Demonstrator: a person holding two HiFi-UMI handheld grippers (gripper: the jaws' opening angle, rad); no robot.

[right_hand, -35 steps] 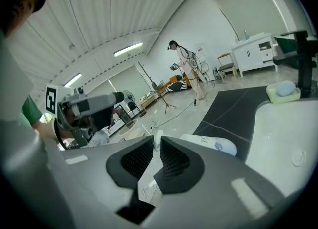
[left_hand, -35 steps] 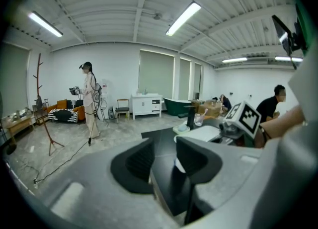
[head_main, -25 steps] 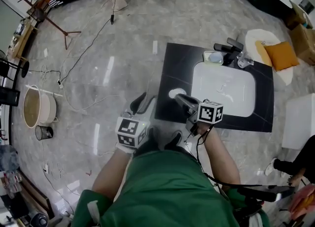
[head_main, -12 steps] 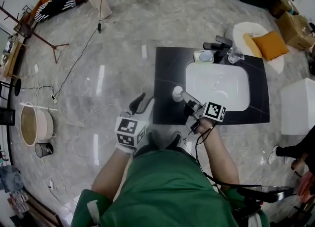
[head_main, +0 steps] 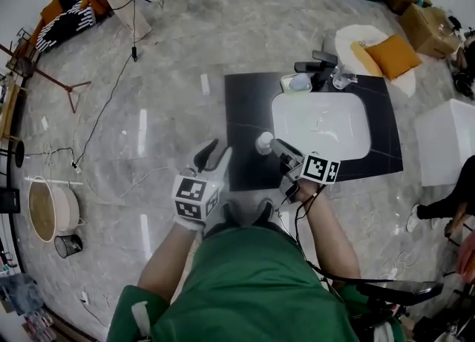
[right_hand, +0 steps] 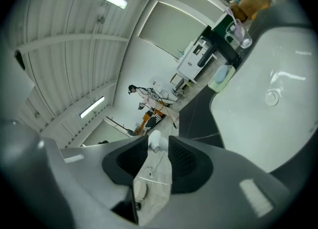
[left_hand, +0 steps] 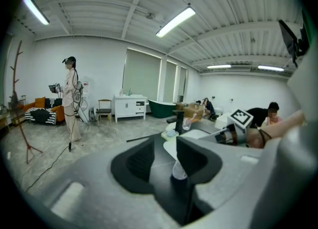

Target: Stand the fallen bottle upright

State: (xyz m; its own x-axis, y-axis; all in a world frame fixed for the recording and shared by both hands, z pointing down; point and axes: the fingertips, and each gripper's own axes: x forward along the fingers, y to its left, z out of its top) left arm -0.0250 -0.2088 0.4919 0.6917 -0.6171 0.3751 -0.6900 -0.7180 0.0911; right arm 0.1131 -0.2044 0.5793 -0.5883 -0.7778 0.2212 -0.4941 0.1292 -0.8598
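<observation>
The bottle (head_main: 263, 142), clear with a white cap, stands upright on the black counter (head_main: 241, 110), near its front left and left of the sink. My right gripper (head_main: 276, 146) reaches in from the right. Its jaws are opening, and the bottle's cap (right_hand: 154, 141) sits between their tips with a little daylight beside it. My left gripper (head_main: 213, 153) hovers open just off the counter's front left corner. Through its parted jaws (left_hand: 165, 143) I see the bottle (left_hand: 179, 169) and, beyond it, the right gripper (left_hand: 233, 134).
A white sink (head_main: 319, 122) fills the counter's middle. Behind it are a black faucet (head_main: 315, 66), a soap dish (head_main: 295, 82) and a glass (head_main: 343, 79). Cables cross the floor to the left. A person (left_hand: 72, 99) stands far off.
The right gripper's jaws have parted around the bottle, which now stands on the counter. The left gripper has edged forward toward the counter's corner.
</observation>
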